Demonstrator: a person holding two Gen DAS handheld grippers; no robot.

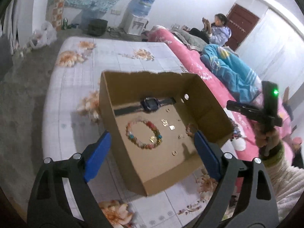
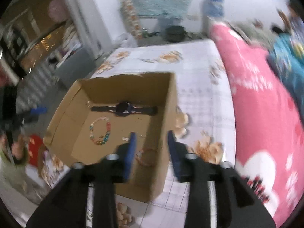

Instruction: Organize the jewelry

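An open cardboard box [image 1: 199,95] [image 2: 168,114] stands on the flowered sheet. Inside it lie a dark wristwatch [image 1: 151,104] [image 2: 123,108], a multicoloured bead bracelet [image 1: 129,133] [image 2: 108,128], small gold pieces [image 1: 165,122] and a reddish bracelet [image 1: 190,128] [image 2: 144,162] in the near right corner. My left gripper [image 1: 152,135] hovers over the box, open wide and holding nothing. My right gripper [image 2: 151,134] is open above the box's right wall, one finger inside and one outside, with the reddish bracelet lying loose below. A hand holds the right gripper's body [image 1: 269,110] at the box's right.
The white flowered sheet [image 1: 114,57] surrounds the box. A pink quilt [image 1: 190,57] [image 2: 256,104] and blue clothing [image 1: 228,68] lie to the right. A person [image 1: 218,30] sits at the back, near a water dispenser [image 1: 136,17]. Grey floor [image 1: 22,95] lies left.
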